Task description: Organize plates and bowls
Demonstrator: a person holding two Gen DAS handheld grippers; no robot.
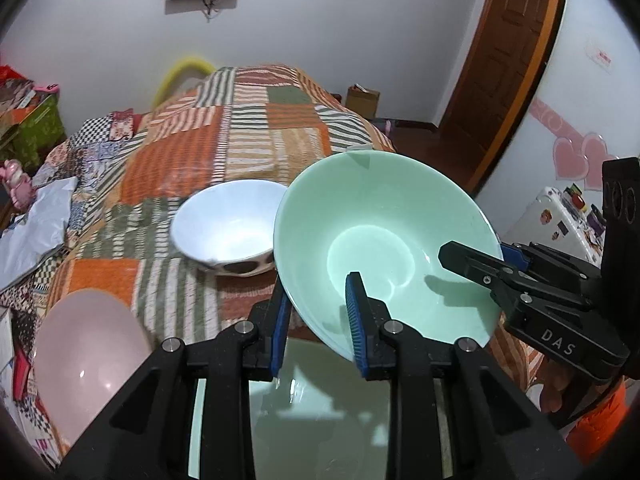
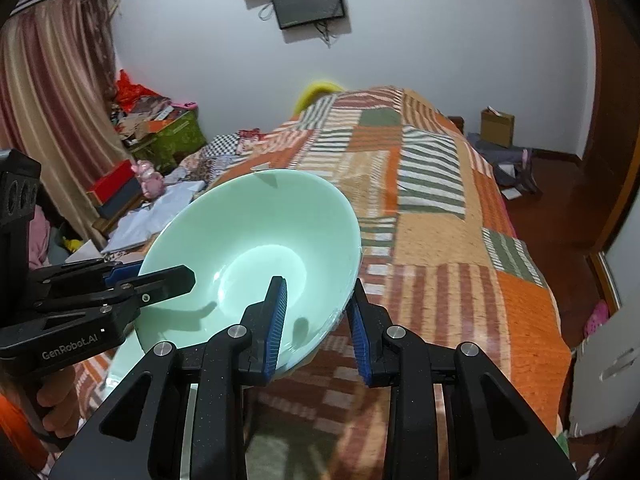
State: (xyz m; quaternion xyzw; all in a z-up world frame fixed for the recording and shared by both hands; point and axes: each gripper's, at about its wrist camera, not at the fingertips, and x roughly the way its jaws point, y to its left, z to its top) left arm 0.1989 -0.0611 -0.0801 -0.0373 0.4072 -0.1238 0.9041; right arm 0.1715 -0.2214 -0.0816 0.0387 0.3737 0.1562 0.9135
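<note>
We saw a bed (image 1: 248, 120) covered by a patchwork blanket (image 2: 440, 208) of orange, green and striped squares. On it sat a white bowl with dark spots (image 1: 228, 232); a pink bowl (image 1: 88, 356) and a pale green plate (image 1: 320, 420) lay nearer. White paper (image 1: 36, 232) rested at its left edge.

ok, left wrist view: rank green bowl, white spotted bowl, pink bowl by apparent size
1. green bowl, lifted and nearest the lens, so inflated.
2/3. pink bowl and white spotted bowl: unsure. Pink looks larger, but it is closer and cropped by fisheye edge.
</note>
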